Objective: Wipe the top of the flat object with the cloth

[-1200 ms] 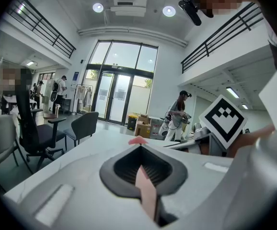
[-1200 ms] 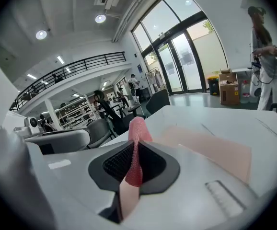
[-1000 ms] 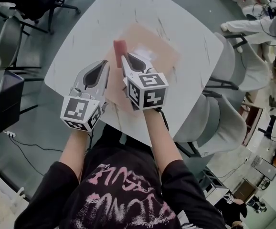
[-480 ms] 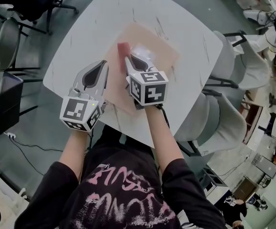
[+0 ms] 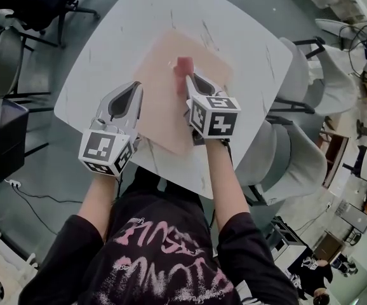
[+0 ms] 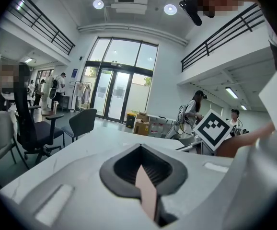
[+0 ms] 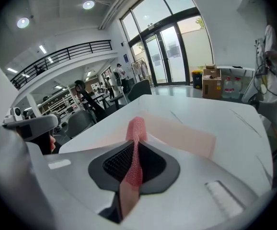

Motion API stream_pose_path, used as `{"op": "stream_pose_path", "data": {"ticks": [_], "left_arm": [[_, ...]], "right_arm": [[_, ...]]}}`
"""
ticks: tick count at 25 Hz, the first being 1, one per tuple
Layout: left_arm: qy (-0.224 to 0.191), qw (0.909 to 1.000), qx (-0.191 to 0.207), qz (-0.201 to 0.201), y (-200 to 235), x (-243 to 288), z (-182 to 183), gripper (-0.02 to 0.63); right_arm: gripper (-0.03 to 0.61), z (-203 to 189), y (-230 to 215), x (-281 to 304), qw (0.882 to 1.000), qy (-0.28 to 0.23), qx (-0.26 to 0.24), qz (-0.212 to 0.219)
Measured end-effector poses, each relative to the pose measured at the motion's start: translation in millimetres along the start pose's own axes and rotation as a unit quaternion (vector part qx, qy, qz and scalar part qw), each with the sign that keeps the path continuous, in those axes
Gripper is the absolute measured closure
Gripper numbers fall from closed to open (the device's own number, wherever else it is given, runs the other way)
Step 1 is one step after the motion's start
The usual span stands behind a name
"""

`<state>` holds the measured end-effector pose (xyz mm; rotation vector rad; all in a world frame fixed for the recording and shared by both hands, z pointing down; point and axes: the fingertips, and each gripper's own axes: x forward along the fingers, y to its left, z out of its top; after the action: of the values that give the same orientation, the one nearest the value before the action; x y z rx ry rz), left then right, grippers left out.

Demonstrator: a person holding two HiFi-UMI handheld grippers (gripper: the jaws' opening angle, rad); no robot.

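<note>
Presently, item by item, for your check.

Flat pale-pink rectangular board (image 5: 161, 107): lies near the centre of the white marbled table (image 5: 240, 37).

Left gripper (image 5: 127, 93): you have it closed on the board's 9 o'clock edge, and the thin sheet shows edge-on between its jaws.

Right gripper (image 5: 194, 83): clamped on a folded pinkish-red mesh cloth (image 5: 183, 66), which pokes out at the gripper's 12 o'clock and appears to rest on the board's far half.

Risks, as judged: only a short tip of cloth clears the jaws, so a steep angle may scrape your jaw tips on the board. A hard stroke toward 3 o'clock could pull the board from your left hold or skid it on the smooth table.
</note>
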<state>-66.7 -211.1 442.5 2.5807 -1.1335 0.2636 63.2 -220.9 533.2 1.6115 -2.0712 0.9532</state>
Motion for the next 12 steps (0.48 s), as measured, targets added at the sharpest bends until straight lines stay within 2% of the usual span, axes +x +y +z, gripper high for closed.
{"op": "stream_pose_path", "data": {"ticks": [8, 12], "left_arm": [[0.002, 1.0000, 0.000, -0.007, -5.2, 0.8, -1.7, 0.614], [0.001, 1.0000, 0.000, -0.008, -6.7, 1.5, -2.5, 0.614]], "right_arm": [[0.528, -7.2, -53.5, -23.6, 0.998, -0.005, 0.034, -0.060], [0.528, -7.3, -63.2, -32.4, 0.997, -0.012, 0.042, -0.070]]}}
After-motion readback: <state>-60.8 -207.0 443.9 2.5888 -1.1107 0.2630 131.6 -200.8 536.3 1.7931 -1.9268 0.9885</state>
